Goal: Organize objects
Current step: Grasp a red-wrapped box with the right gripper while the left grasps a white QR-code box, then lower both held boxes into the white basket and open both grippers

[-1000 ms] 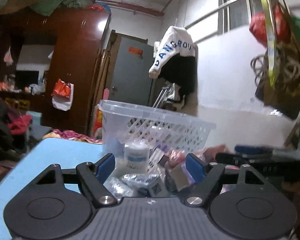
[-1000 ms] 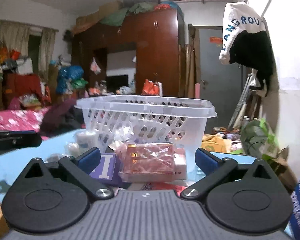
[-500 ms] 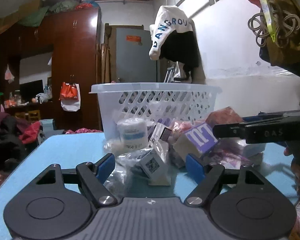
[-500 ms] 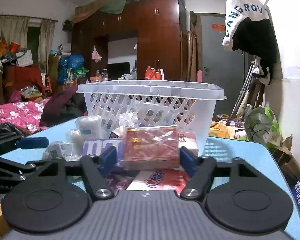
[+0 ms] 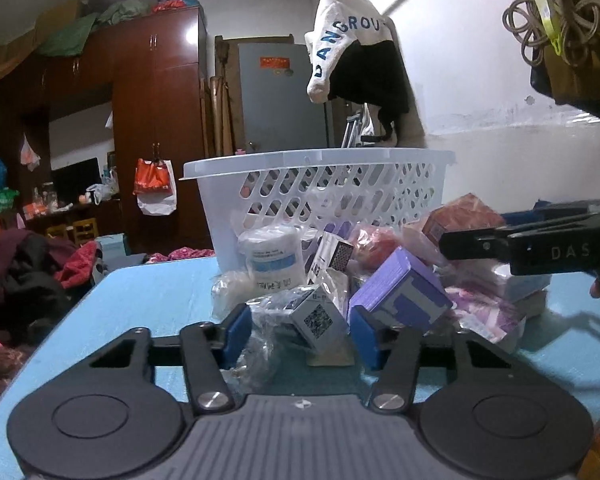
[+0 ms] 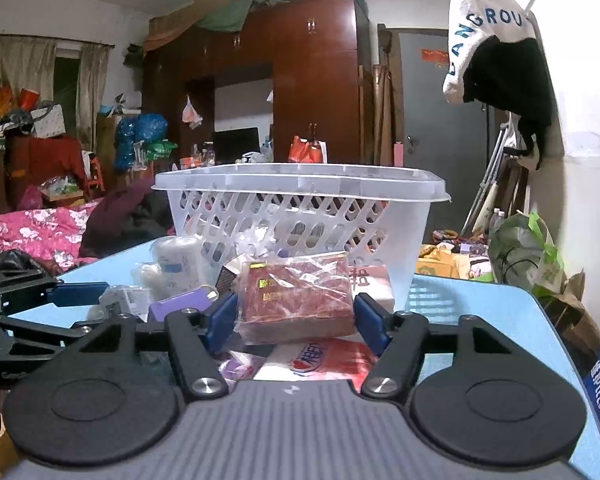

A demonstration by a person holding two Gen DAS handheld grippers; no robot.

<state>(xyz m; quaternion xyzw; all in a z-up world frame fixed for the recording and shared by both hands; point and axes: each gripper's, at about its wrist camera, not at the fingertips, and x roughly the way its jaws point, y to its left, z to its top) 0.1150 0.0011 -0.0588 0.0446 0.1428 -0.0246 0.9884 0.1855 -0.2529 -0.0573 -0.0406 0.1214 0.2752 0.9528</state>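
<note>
Packaged goods lie heaped on one blue table (image 5: pixel 148 292), directly in front of one white lattice-sided plastic basket (image 5: pixel 320 184). Through the basket's openings some contents show, but they cannot be identified or counted.

Left wrist view, items countable in the heap: one white cylindrical roll with a blue label (image 5: pixel 271 257), standing upright against the basket wall; one small white box bearing a QR code (image 5: pixel 320 318), wrapped in clear film; one purple box with a white letter shape on its face (image 5: pixel 400 296), tilted; one reddish-brown box (image 5: pixel 460 216) in film, high on the right of the heap. Other film-wrapped packets lie between them; their number cannot be told.

Left gripper (image 5: pixel 300 332): jaws partly apart, one blue pad on each side of the QR-code box. The left pad sits against its film wrap; whether both pads press the box cannot be told.

Right gripper (image 6: pixel 296 316): jaws drawn in on the reddish-brown box, seen here at (image 6: pixel 296 296), one blue pad against each end of it. The box sits above one red and white packet (image 6: pixel 324 362), just in front of the basket wall.

Each gripper shows in the other's view, side by side at the heap.

One white and black garment (image 5: pixel 356 60) hangs on the wall behind the basket.
</note>
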